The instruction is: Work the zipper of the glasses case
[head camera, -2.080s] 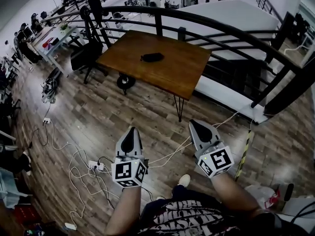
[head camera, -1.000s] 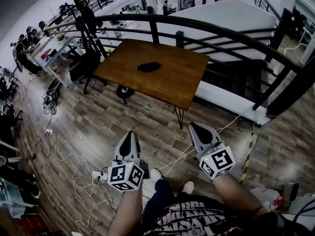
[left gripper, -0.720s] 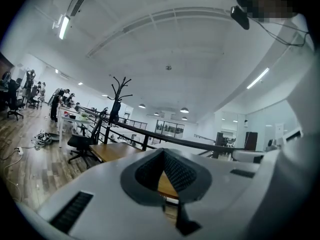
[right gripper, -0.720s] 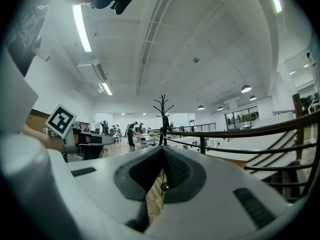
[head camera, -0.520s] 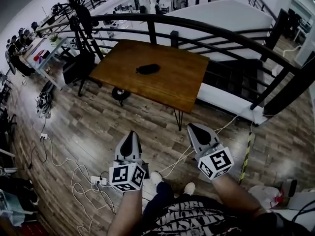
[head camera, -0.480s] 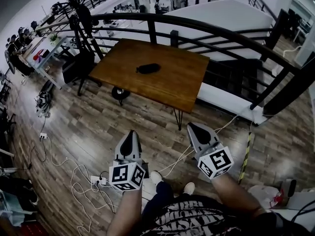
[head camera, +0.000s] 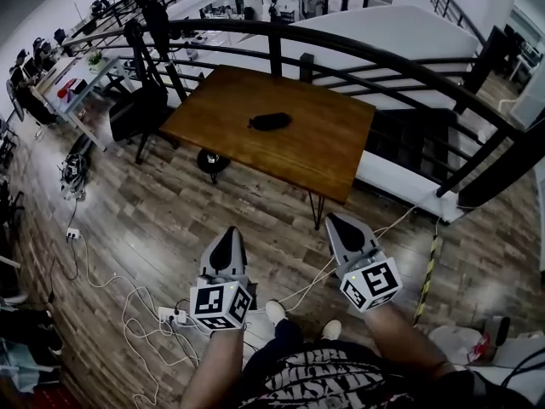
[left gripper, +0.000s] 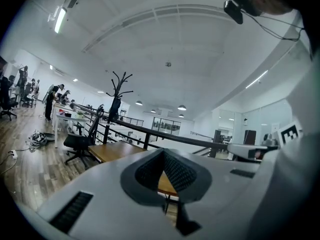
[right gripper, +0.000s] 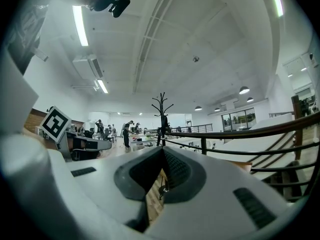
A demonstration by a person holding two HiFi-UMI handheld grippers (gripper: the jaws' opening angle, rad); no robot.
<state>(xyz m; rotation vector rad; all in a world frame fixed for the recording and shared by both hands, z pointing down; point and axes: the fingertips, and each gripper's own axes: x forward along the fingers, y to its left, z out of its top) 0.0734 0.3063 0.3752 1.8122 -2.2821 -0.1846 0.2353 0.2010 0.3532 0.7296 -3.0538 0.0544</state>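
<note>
The case [head camera: 271,122] lies alone on the brown wooden surface [head camera: 328,147], a little left of its middle, far ahead of the person and well apart from both tools. The left hand-held gripper [head camera: 227,237] and the right hand-held gripper [head camera: 338,226] hang side by side over the plank floor [head camera: 162,220], near the person's body, pointing toward the surface. Each one's own view shows its ribbed pads pressed together at the tips with nothing between them. The case reads as a small dark oblong pouch, probably light with a semi-stiff shell, so it would likely slide on the smooth wood if only the zipper pull were tugged. The sensible hold is one tool pinning or pinching the body near an end while the other nips the small pull tab, which will want a fine, square bite. From here the zipper cannot be made out: not the track, not the pull, not whether it is run shut or open, nor which end the slider sits at. The left gripper view shows only a strip of the surface beyond its jaws, and the right gripper view shows no case either. A dark railing [head camera: 400,62] curves past the far side of the surface, and loose cables [head camera: 136,288] trail on the floor at near left.
</note>
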